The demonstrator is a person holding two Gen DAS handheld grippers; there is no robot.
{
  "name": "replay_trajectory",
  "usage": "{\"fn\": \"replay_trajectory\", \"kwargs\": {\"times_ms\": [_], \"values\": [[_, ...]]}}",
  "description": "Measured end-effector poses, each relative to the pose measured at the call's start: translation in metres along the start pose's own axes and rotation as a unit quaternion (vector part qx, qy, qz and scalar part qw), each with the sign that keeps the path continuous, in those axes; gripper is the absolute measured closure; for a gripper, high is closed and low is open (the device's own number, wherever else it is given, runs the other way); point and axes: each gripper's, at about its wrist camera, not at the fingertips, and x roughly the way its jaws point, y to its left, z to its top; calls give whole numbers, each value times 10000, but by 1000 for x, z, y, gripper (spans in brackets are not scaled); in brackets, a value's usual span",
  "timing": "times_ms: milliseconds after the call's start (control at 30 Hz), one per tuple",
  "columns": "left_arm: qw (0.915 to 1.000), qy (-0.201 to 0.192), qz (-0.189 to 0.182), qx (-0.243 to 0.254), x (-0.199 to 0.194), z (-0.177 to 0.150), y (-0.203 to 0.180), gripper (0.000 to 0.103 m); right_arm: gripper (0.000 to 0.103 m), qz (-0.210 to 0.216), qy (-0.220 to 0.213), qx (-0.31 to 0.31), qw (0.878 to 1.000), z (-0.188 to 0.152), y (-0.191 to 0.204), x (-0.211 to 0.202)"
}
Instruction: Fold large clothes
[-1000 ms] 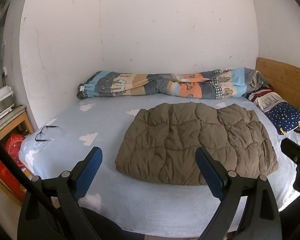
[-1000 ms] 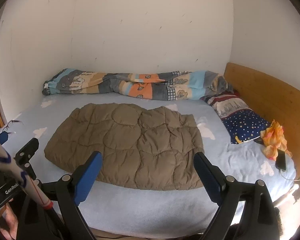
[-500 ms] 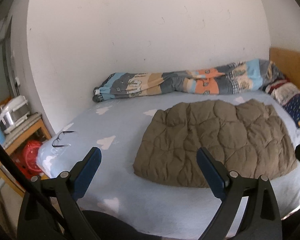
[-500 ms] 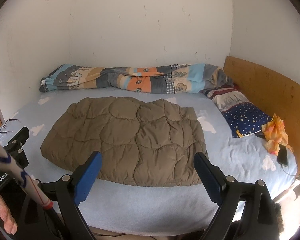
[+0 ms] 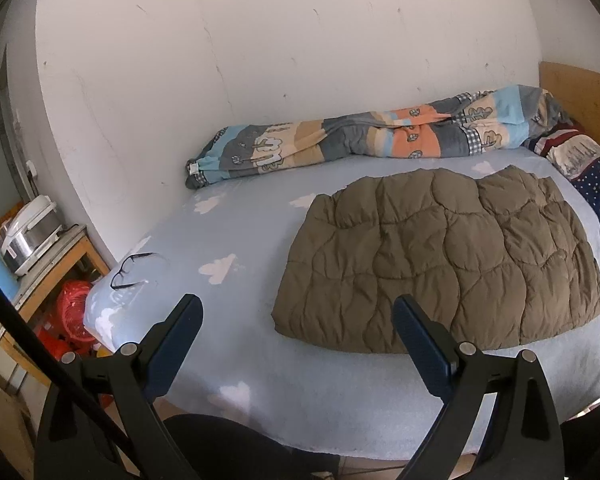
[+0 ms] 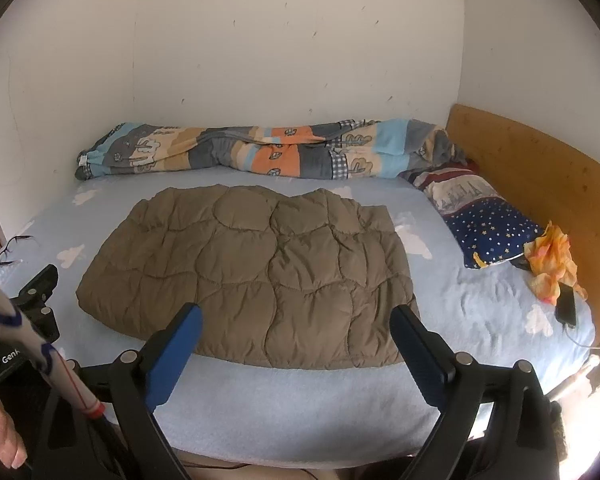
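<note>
A brown quilted garment lies folded flat on the light blue bed sheet; it also shows in the right wrist view. My left gripper is open and empty, held off the bed's near edge, left of the garment's near corner. My right gripper is open and empty, above the near edge of the bed in front of the garment. Neither touches the cloth. The left gripper's body shows at the left of the right wrist view.
A rolled patterned duvet lies along the far wall. Pillows, an orange cloth and a phone lie by the wooden headboard. Glasses lie at the bed's left corner. A side table with a rice cooker stands left.
The left gripper has swung left and back, so the garment now sits further right in its view. The right gripper has shifted slightly. Both jaws stay open.
</note>
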Motion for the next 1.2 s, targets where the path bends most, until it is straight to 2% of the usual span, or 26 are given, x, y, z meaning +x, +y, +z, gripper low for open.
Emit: {"fn": "replay_trajectory", "kwargs": {"times_ms": [1200], "values": [[9988,375,-303,41,13,-5,1,8,5,55,220,-61,9997,-6,4,9]]}}
